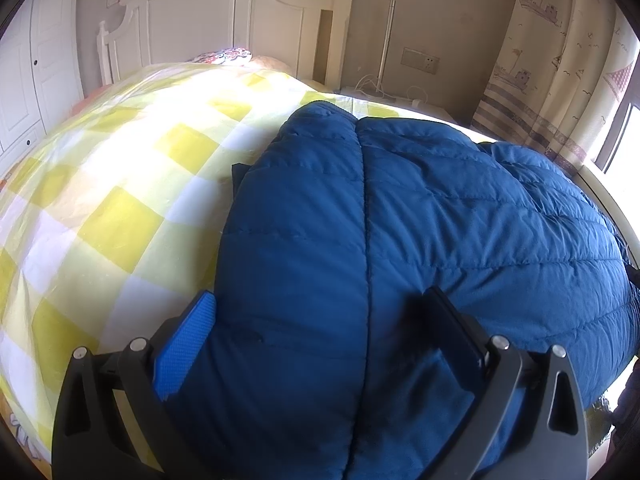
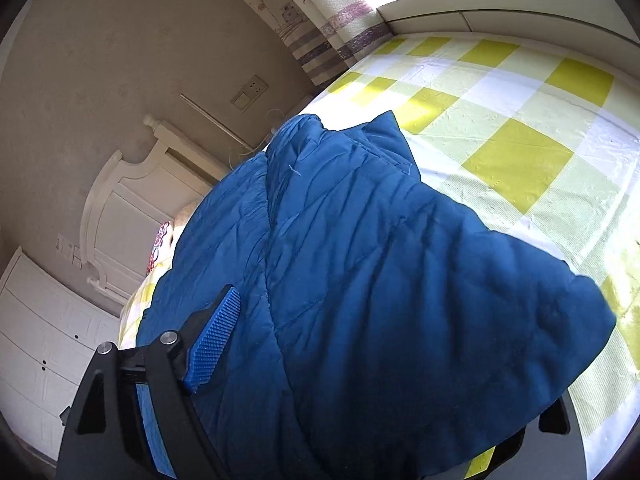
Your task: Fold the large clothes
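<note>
On the bed, over a yellow-and-white checked sheet (image 1: 120, 208), lies a blue quilted down jacket (image 1: 400, 220), bunched into thick folds with a long seam running up its middle. In the right wrist view the same jacket (image 2: 360, 260) rises toward the camera, one pointed corner sticking up near the top and one edge draped over the sheet (image 2: 520, 140).

The left tool (image 1: 324, 312) stands wide, with a thick fold of the jacket filling the space between its fingers; the blue ribbed pad (image 1: 188, 344) of one finger lies against the fabric on one side and the black finger on the other side presses into the padding. It points down at a slant toward the jacket.

The right tool (image 2: 372, 360) also stands fairly wide, with jacket bulk between its fingers. Its blue ribbed pad (image 2: 216, 340) touches the fabric on one side; the other finger is mostly hidden under the cloth, so I cannot tell whether it grips. This view is rolled sideways and slants downward.

Beyond the bed stand a white headboard (image 1: 224, 20), a patterned curtain (image 1: 560, 60), a wall socket (image 1: 420, 60) and white cabinet doors (image 2: 44, 340).
</note>
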`<state>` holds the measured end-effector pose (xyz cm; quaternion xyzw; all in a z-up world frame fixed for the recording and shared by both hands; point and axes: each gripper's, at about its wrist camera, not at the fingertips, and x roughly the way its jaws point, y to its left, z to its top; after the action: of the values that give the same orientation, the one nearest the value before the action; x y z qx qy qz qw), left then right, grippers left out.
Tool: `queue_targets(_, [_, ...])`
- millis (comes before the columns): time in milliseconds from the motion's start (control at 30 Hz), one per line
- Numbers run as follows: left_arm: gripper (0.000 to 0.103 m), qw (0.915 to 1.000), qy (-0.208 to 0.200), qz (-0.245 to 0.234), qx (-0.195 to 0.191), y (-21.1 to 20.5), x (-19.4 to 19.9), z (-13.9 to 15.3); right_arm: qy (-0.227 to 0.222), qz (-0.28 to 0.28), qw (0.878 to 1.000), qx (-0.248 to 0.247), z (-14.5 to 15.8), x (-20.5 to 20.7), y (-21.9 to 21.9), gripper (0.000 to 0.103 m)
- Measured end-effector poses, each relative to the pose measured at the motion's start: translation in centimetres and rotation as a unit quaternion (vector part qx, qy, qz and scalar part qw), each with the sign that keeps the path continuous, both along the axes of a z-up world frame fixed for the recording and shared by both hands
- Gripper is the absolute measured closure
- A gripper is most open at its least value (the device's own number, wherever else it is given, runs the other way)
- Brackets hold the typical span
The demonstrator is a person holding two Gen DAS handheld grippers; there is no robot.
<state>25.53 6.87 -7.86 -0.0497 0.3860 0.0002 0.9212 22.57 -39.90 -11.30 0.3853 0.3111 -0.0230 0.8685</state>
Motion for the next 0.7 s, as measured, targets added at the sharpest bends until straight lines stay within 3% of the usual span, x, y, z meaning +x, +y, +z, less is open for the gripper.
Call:
queue_targets(133, [0.002,1.0000,0.000,0.001,0.002,-0.1,-0.1,0.0,-0.054,0.002,0.996,0.074,-1.2,-1.5,-1.8,0.057])
queue_targets(200, [0.002,1.0000,-0.001,0.002,0.004,-0.2,-0.2,0.0,-0.075,0.002,0.994,0.085,-1.1,-2.4,-2.2,0.063])
queue_targets(300, [0.002,0.9999,-0.003,0.001,0.015,-0.3,-0.7,0.4,-0.105,0.007,0.993,0.057,-0.1,-4.5,-1.4,0.066])
queue_targets(467, [0.004,0.9985,-0.043,-0.027,0.022,-2.2,-2.8,4.1,-0.127,0.021,0.989,0.079,-1.1,-7.7,-2.7,0.070])
queue_targets(600, [0.003,0.9927,-0.067,-0.092,0.041,-8.2,-0.6,8.3,-0.136,0.018,0.987,0.077,-1.1,-8.6,-3.2,0.070])
queue_targets(700, [0.003,0.9884,-0.038,-0.128,0.073,-13.4,3.0,8.0,-0.147,0.016,0.987,0.057,0.1,-8.9,-2.9,0.070])
